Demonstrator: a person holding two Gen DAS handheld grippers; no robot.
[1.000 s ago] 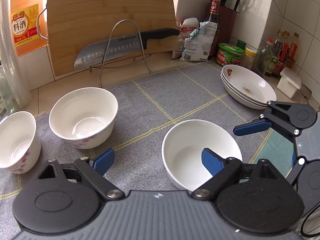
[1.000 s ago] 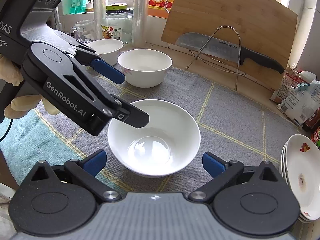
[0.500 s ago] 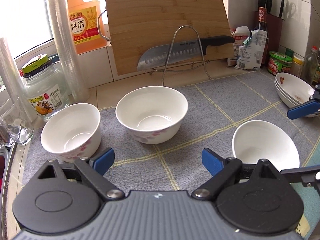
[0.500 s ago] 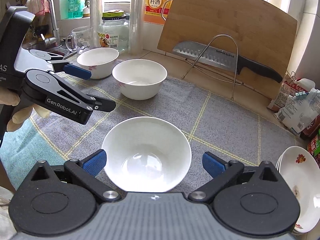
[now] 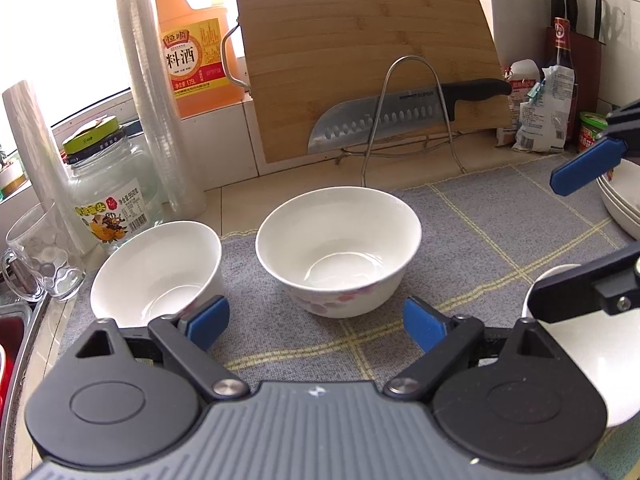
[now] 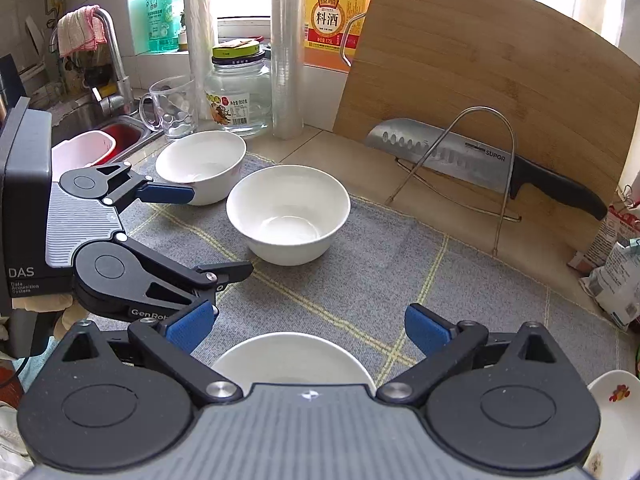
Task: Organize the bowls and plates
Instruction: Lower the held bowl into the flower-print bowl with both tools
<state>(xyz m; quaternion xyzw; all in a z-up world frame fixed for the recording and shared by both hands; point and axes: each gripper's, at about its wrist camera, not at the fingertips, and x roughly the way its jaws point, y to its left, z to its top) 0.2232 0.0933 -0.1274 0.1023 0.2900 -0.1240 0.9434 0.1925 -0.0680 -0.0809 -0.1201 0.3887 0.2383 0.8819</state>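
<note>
Three white bowls stand on a grey checked mat point(image 5: 500, 232). The flowered middle bowl point(image 5: 338, 250) point(image 6: 288, 214) lies just ahead of my open left gripper point(image 5: 316, 322) point(image 6: 218, 232), whose jaws hold nothing. A smaller bowl point(image 5: 156, 274) point(image 6: 200, 166) sits to its left, close to the left fingertip. The plain near bowl point(image 6: 292, 358) point(image 5: 596, 360) lies under my right gripper point(image 6: 310, 326), which is open and empty; its blue pad point(image 5: 584, 168) shows at the right edge of the left wrist view. Stacked plates point(image 5: 624, 200) point(image 6: 612, 420) rest at the right.
A bamboo cutting board point(image 5: 368, 52) leans on the back wall with a cleaver point(image 5: 400, 116) on a wire rack. A glass jar point(image 5: 106, 188), glass mug point(image 5: 38, 256), plastic rolls and a cooking wine jug point(image 5: 192, 36) crowd the back left. A sink point(image 6: 116, 136) lies far left; packets point(image 5: 540, 112) stand at the right.
My left gripper swung left from the plain bowl to face the flowered middle bowl. My right gripper drew back and up, so the plain bowl slid under its body. Both stayed open.
</note>
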